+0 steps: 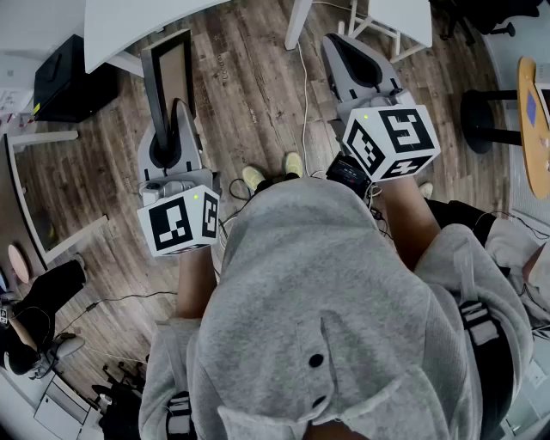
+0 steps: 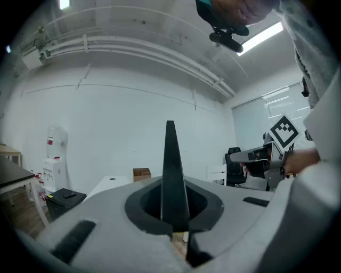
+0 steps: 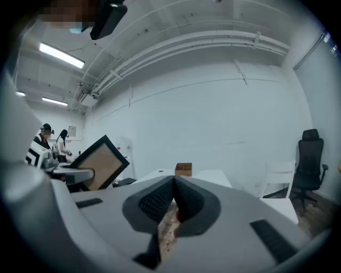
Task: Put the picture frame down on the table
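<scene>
The picture frame (image 1: pixel 168 76), dark-rimmed with a brown panel, stands upright in my left gripper (image 1: pixel 178 116), which is shut on its lower edge, above the wood floor. In the left gripper view the frame (image 2: pixel 170 154) shows edge-on as a thin black blade rising out of the left gripper (image 2: pixel 171 187). In the right gripper view the frame (image 3: pixel 99 163) hangs tilted at the left. My right gripper (image 1: pixel 341 41) is held out at the right, apart from the frame. Its jaws (image 3: pixel 173 182) are shut with nothing between them. A white table (image 1: pixel 129 24) lies just beyond the frame.
A small wooden box (image 3: pixel 183 169) sits on the white table (image 3: pixel 213 177). A second white table (image 1: pixel 402 19) and a round wooden table (image 1: pixel 533 112) stand at the right. An office chair (image 3: pixel 309 165) is far right. Another person (image 1: pixel 39 322) is low at the left.
</scene>
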A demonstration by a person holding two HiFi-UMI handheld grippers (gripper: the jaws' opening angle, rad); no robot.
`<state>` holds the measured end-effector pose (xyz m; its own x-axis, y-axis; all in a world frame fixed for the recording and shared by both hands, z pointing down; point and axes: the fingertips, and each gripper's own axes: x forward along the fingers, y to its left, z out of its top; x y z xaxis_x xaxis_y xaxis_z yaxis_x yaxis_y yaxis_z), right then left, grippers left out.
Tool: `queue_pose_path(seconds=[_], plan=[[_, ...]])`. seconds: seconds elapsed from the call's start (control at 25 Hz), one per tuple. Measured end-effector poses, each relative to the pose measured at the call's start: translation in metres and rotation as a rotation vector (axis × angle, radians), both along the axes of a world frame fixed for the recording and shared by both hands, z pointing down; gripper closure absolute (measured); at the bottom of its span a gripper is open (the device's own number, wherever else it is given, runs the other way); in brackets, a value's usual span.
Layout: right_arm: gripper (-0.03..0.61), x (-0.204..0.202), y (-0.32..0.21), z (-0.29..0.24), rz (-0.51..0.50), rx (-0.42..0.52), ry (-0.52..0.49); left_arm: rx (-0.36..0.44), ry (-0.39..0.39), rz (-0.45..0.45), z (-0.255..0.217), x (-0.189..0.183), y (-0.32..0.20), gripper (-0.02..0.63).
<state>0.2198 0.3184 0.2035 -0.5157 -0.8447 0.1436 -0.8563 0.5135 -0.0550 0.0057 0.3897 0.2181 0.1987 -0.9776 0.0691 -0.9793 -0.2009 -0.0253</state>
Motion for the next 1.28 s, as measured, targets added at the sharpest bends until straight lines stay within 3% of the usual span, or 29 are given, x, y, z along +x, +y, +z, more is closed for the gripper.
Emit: queue_pose_path(seconds=[0.72,1.28], plan=[[0.554,-0.044,0.018,0.001,0.031,-0.038,-0.037,0.004,0.004,-0.018,-0.004,-0.051,0.01,0.588],[0.554,-0.079,0.031,-0.01,-0.019,-0.016,-0.081,0.033,0.006,-0.038,-0.012,-0.084,0.025,0.588]])
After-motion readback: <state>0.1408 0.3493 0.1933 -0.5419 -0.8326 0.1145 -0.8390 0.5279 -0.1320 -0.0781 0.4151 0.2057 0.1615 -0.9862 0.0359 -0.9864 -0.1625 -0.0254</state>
